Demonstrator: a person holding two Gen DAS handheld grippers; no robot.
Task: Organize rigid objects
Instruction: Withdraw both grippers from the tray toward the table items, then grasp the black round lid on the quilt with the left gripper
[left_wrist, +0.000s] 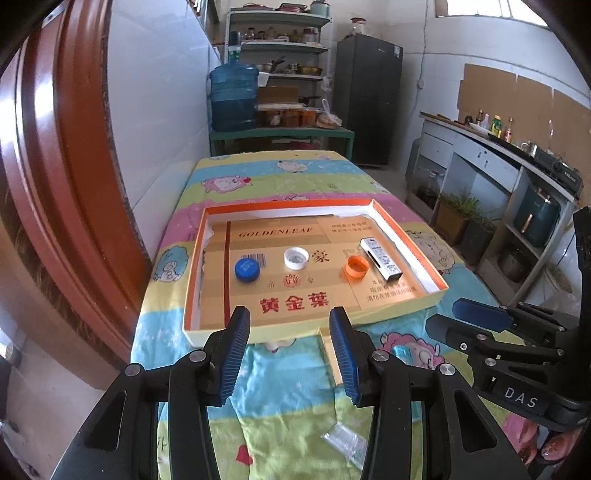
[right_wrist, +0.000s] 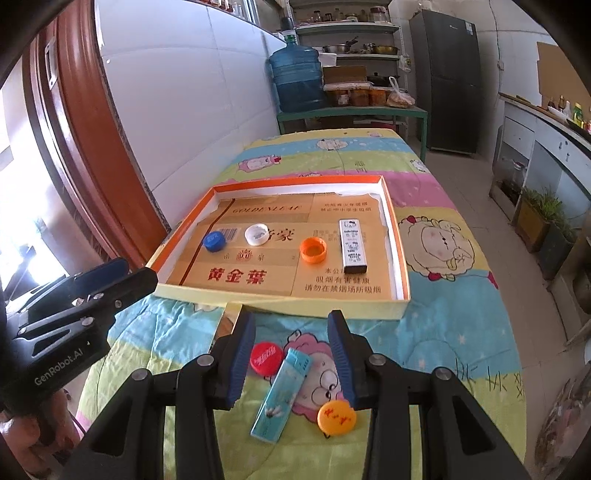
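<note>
Flat pale-blue plastic lighter (right_wrist: 281, 396) lies below the right tongs (right_wrist: 291, 354) — both tongs, left (left_wrist: 290, 352) too, apart, empty, angled downward.

Right gripper (right_wrist: 291, 350) hovering over the quilt, jaws apart, empty.
Red cap (right_wrist: 264, 358), teal lighter (right_wrist: 281, 397), orange cap (right_wrist: 337, 418) below; tray (right_wrist: 400, 258) at twelve o'clock.

"GOLDENLEAF" on box liner (left_wrist: 277, 233); "DAS", "GenRobot.AI" on claws.

Three caps (right_wrist: 255, 234) and a lighter (right_wrist: 352, 245) in the tray (right_wrist: 280, 295), two caps (right_wrist: 264, 358) before it.
</note>
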